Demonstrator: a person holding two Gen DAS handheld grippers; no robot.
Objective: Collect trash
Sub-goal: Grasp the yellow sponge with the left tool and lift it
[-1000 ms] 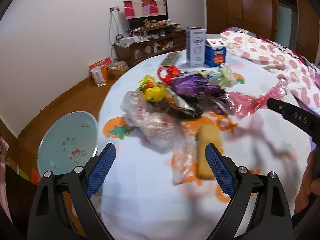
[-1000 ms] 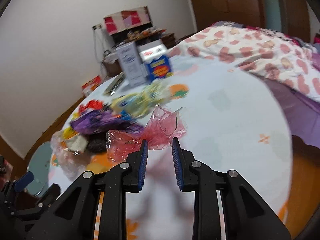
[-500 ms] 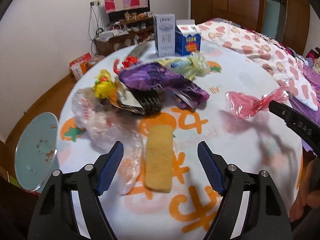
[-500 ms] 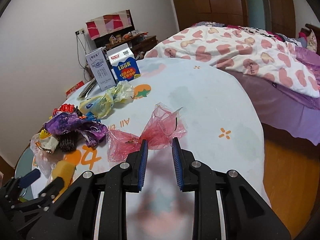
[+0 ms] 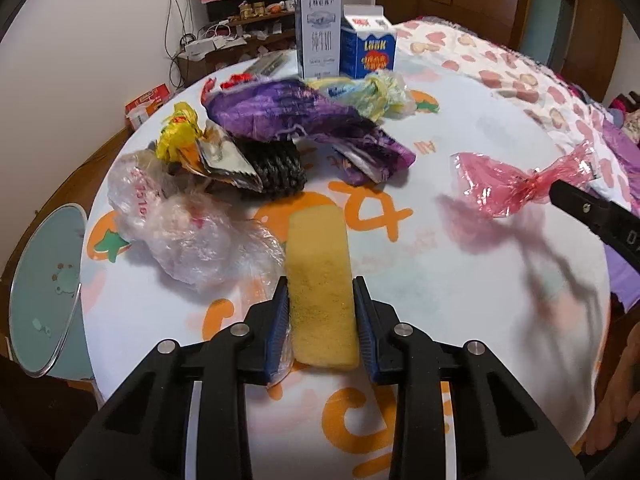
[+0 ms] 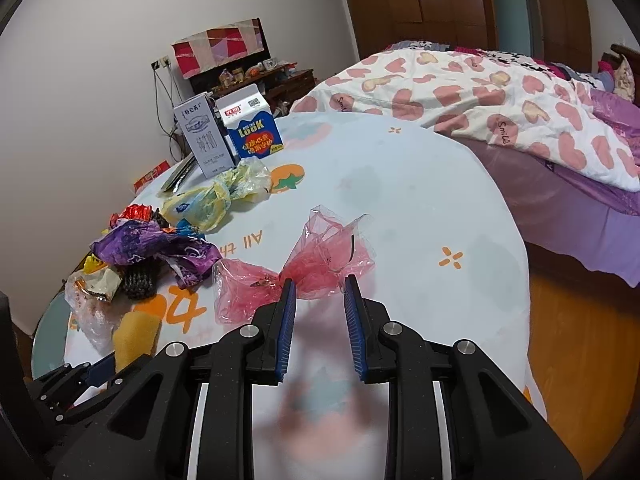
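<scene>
A yellow sponge [image 5: 318, 248] lies on the round white table [image 5: 480, 100], and it also shows low on the left as the sponge [image 6: 136, 332]. My left gripper [image 5: 320, 284] straddles its near half; the jaws are closing, and both blue pads touch its sides. My right gripper [image 6: 319, 284] is shut on the bunched middle of a pink plastic bag [image 6: 256, 288]. Seen from the left wrist, that pink bag [image 5: 492, 184] hangs above the table over its own shadow, at the tip of a right finger [image 5: 580, 208].
A trash pile lies behind the sponge: a clear bag [image 5: 188, 232], a purple wrapper [image 5: 288, 116], black mesh [image 5: 276, 164] and a yellow wrapper [image 5: 178, 136]. Two cartons [image 5: 320, 36] stand at the back. A blue stool [image 5: 40, 288] is left, a bed [image 6: 520, 100] right.
My left gripper came forward and down over the sponge, and its jaws closed from wide apart onto the sponge's sides. The right gripper kept hold of the pink bag.
</scene>
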